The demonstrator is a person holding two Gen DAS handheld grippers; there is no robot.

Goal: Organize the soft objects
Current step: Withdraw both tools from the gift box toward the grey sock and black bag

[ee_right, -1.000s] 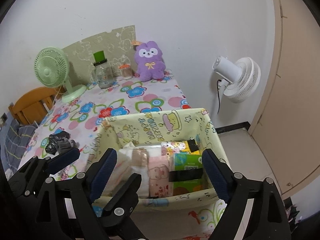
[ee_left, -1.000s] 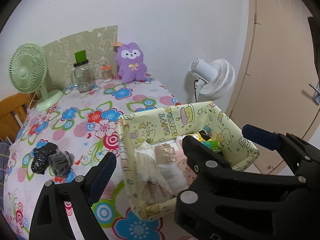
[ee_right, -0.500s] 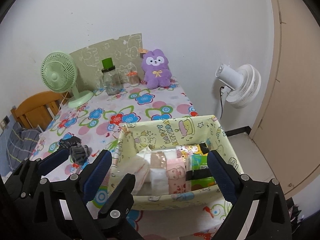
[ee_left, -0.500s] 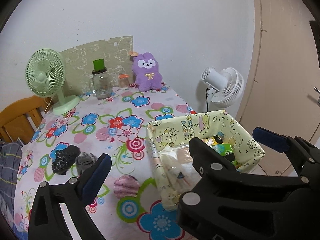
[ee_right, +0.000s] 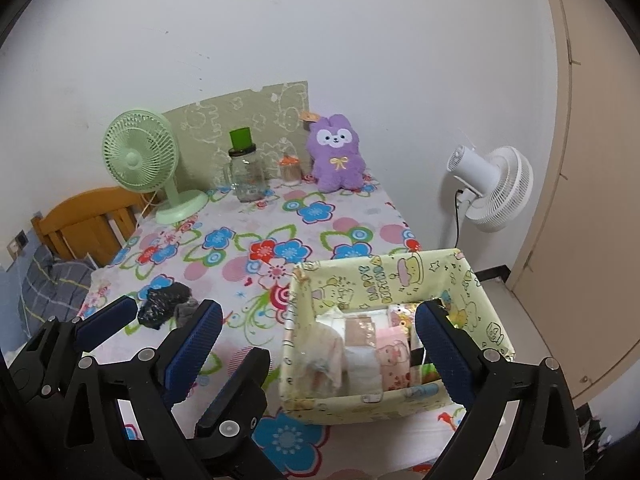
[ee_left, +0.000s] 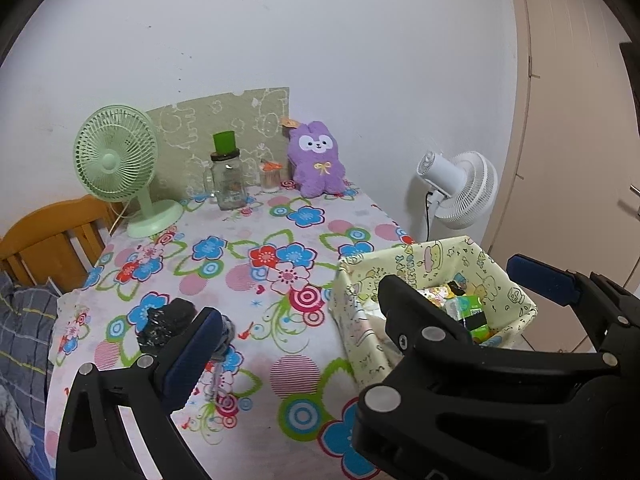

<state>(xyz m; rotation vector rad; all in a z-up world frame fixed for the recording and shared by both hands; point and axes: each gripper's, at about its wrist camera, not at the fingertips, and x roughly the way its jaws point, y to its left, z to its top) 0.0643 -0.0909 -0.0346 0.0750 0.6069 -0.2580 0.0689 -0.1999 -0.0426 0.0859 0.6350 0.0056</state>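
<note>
A yellow cartoon-print fabric basket (ee_right: 380, 280) (ee_left: 404, 256) stands at the near right corner of the flowered table and holds several wrapped soft packs (ee_right: 360, 348). A black crumpled cloth (ee_left: 168, 324) (ee_right: 160, 304) and a grey one (ee_right: 186, 312) lie at the near left. A purple plush (ee_left: 318, 160) (ee_right: 338, 156) sits against the back wall. My right gripper (ee_right: 319, 308) hangs wide open in front of the basket, apart from it. My left gripper (ee_left: 352, 304) is also wide open and empty. The two grippers overlap, with the left one's finger (ee_right: 108, 320) beside the cloths.
At the back stand a green desk fan (ee_left: 116, 160), a glass jar with a green lid (ee_left: 228, 180) and a small orange-topped jar (ee_left: 270, 176). A white fan (ee_left: 460, 188) stands right of the table, before a beige door. A wooden chair (ee_left: 52, 236) and plaid fabric (ee_left: 24, 328) are left.
Both grippers have drawn back and up from the basket, which now looks smaller and farther. Their jaws have spread a little wider. More of the table shows.
</note>
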